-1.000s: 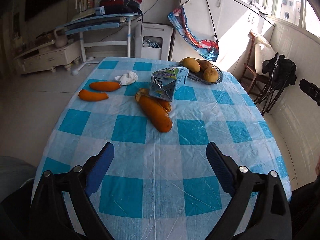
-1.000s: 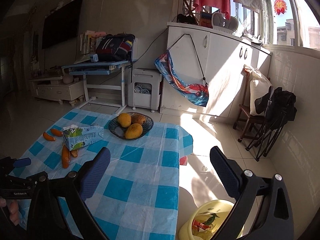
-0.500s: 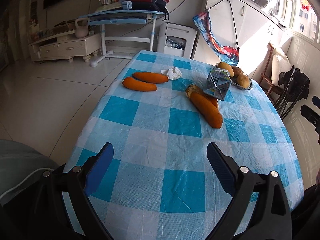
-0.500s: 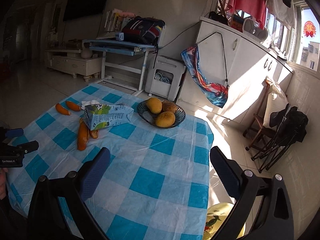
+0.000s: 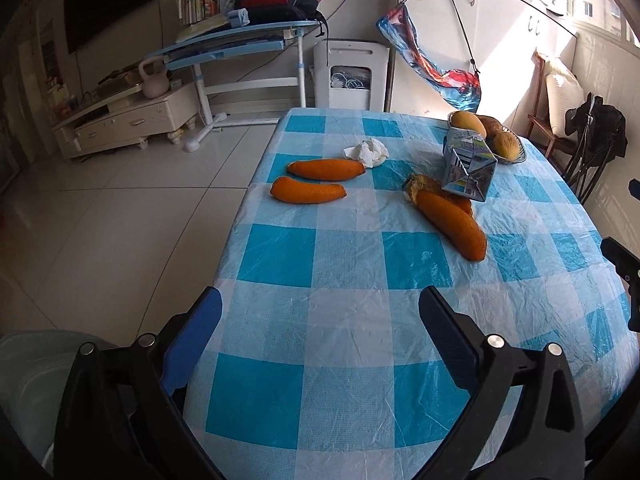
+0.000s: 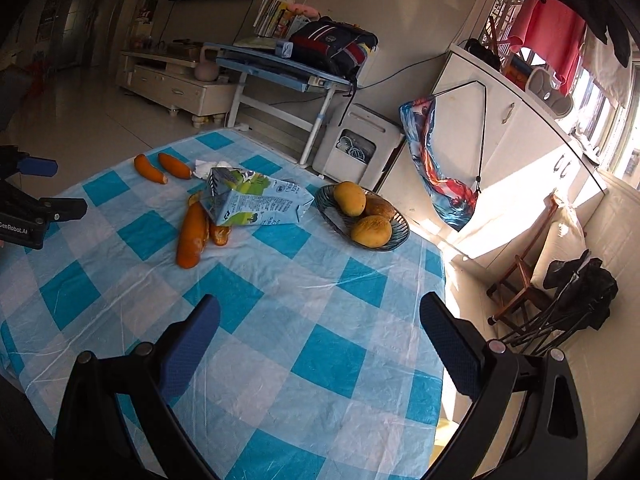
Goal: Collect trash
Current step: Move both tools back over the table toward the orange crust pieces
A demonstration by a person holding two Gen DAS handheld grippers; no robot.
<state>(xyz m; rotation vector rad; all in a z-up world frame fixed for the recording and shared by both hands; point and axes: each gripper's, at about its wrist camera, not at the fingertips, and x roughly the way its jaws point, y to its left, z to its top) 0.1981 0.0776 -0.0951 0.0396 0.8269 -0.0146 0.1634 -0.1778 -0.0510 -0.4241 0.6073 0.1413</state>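
Observation:
On the blue-checked tablecloth (image 5: pixel 340 400) lie two orange peels (image 5: pixel 326 169) side by side and a longer orange peel (image 5: pixel 452 218). A crumpled white tissue (image 5: pixel 368 152) lies beyond the pair. A crushed drink carton (image 5: pixel 468 168) rests against the long peel. My left gripper (image 5: pixel 320 300) hovers over the near left part of the table, its jaws opening with nothing between them. My right gripper (image 6: pixel 320 304) is open and empty over the table's near right part, well short of the carton (image 6: pixel 260 200) and the long peel (image 6: pixel 192 232).
A dark bowl (image 6: pixel 324 208) with three mangoes stands at the far right of the table. A pale tub (image 5: pixel 32 360) sits below the table's left edge. A folding chair (image 6: pixel 560 304), a white cabinet (image 6: pixel 500 152) and a blue desk (image 5: pixel 240 40) stand around the table.
The left view has swung, so the table now sits more to the right with floor on the left. The right gripper has rolled and moved in over the table; the yellow bin has left view.

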